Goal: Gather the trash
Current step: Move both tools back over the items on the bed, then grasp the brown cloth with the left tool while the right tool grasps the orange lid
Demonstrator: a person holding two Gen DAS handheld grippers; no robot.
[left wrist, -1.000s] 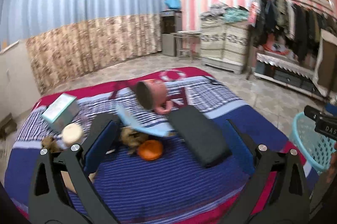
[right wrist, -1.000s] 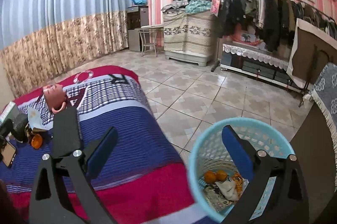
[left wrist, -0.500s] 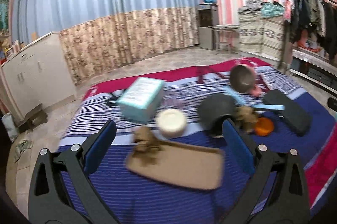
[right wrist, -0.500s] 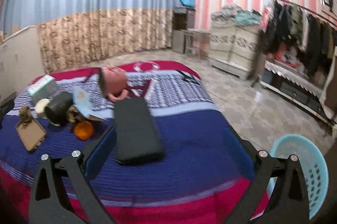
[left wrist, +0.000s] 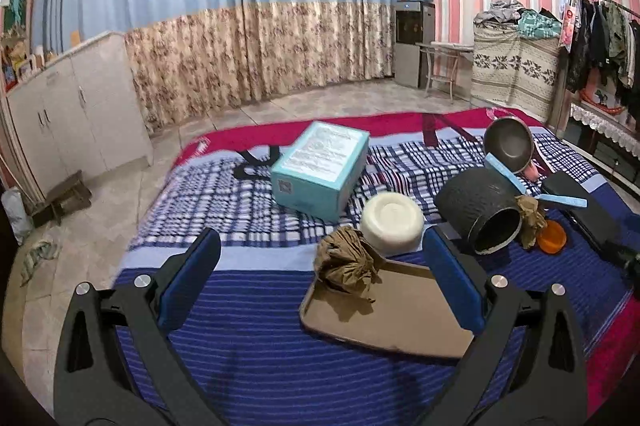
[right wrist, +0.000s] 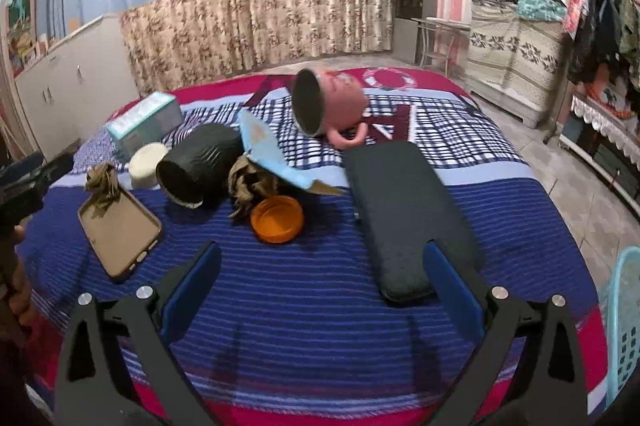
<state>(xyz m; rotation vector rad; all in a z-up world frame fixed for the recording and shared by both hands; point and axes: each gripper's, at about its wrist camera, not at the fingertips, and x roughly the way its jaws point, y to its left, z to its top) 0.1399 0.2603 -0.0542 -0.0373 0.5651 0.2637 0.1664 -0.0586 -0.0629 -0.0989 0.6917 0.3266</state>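
A crumpled brown paper wad [left wrist: 346, 263] lies on the edge of a tan phone case [left wrist: 390, 310]; it also shows in the right wrist view [right wrist: 102, 184]. A second brown wad [right wrist: 250, 186] lies by an orange lid [right wrist: 277, 219], under a light blue card [right wrist: 266, 150]. My left gripper [left wrist: 320, 282] is open and empty, with the first wad just ahead between its fingers. My right gripper [right wrist: 320, 282] is open and empty, above the blanket in front of the orange lid. The light blue trash basket [right wrist: 624, 326] stands at the right edge.
On the striped blanket [right wrist: 312, 290] lie a black cup on its side [right wrist: 198, 164], a pink mug on its side [right wrist: 330, 106], a white round container [left wrist: 392, 222], a teal box [left wrist: 320, 168] and a long black case [right wrist: 400, 210]. Tiled floor and a clothes rack are to the right.
Both grippers swung left from the basket side toward the blanket. The left one now faces the wad on the phone case; the right one now faces the orange lid.
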